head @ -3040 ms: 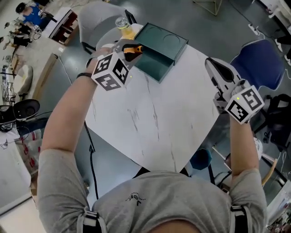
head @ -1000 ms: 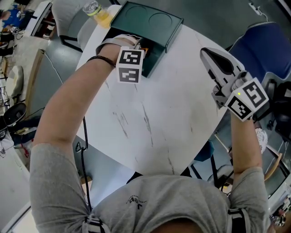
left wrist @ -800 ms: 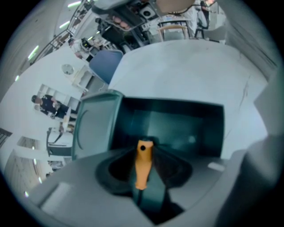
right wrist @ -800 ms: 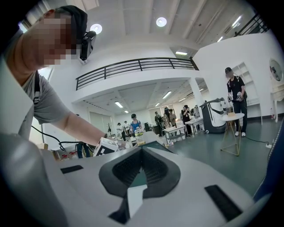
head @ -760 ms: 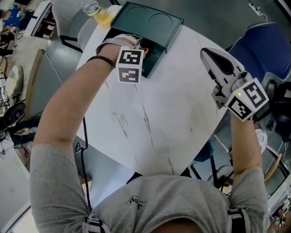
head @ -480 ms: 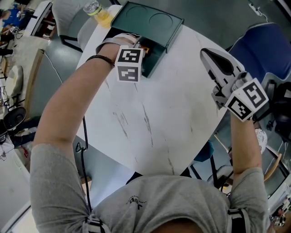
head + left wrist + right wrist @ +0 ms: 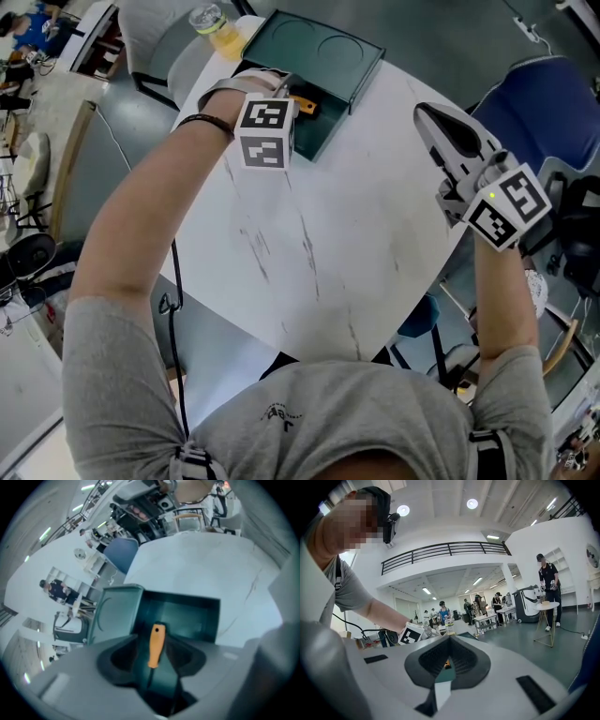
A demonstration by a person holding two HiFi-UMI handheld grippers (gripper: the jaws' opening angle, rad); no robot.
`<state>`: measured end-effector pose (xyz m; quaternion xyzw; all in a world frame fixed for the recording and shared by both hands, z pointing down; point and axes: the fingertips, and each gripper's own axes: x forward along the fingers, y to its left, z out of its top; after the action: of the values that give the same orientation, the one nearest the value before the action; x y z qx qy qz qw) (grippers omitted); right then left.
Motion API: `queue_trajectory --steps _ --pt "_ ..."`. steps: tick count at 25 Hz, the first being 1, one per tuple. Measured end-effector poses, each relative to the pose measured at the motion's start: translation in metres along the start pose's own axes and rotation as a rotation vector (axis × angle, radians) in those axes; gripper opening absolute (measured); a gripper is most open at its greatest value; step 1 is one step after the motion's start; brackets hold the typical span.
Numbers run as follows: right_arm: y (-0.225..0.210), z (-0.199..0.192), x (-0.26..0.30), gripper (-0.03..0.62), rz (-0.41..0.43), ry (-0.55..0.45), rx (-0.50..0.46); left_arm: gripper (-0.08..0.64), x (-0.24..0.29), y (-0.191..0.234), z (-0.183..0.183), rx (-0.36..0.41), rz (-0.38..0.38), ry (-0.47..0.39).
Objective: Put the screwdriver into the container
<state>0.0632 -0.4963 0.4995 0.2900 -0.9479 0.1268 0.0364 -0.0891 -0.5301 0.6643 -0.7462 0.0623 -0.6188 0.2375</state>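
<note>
The screwdriver (image 7: 303,104) with the orange handle (image 7: 156,645) lies in the open tray of the dark green container (image 7: 330,49), handle towards the lid. My left gripper (image 7: 284,95) hovers at the tray's near edge. In the left gripper view its jaws (image 7: 153,642) are opening and stand on either side of the screwdriver, with a gap at each side of the handle. The container (image 7: 189,614) fills the middle of that view. My right gripper (image 7: 437,118) is held over the table's right edge, far from the container, a narrow gap between its jaws (image 7: 449,642) and nothing in them.
The round white table (image 7: 337,225) has a marbled top. A bottle of yellow drink (image 7: 215,24) stands just beyond the container at the table's far left edge. A blue chair (image 7: 531,116) is at the right. Several people and benches stand far off in the hall.
The left jaws have let go of the screwdriver, and more of its orange handle now shows in the tray beyond the gripper. The right gripper has stayed put.
</note>
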Motion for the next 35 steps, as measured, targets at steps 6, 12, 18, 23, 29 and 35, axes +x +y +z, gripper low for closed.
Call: queue_trajectory --steps 6,12,18,23,29,35 --pt "0.012 0.014 -0.004 0.008 -0.008 0.004 -0.02 0.184 -0.034 0.007 0.004 -0.029 0.041 -0.029" --pt "0.032 0.041 -0.016 0.008 -0.024 0.002 -0.047 0.173 -0.091 0.017 0.009 -0.064 0.135 -0.076" --pt "0.064 0.077 -0.04 0.008 -0.05 -0.001 -0.082 0.128 -0.17 0.019 0.015 -0.186 0.23 -0.183" --pt "0.094 0.113 -0.057 0.008 -0.089 -0.01 -0.1 0.101 -0.242 0.018 0.02 -0.316 0.295 -0.319" --pt "0.151 0.139 -0.075 0.008 -0.133 0.007 -0.085 0.077 -0.319 -0.015 0.026 -0.403 0.354 -0.482" --pt "0.2 0.16 -0.106 0.008 -0.178 0.0 -0.089 0.057 -0.393 -0.057 0.039 -0.547 0.368 -0.676"
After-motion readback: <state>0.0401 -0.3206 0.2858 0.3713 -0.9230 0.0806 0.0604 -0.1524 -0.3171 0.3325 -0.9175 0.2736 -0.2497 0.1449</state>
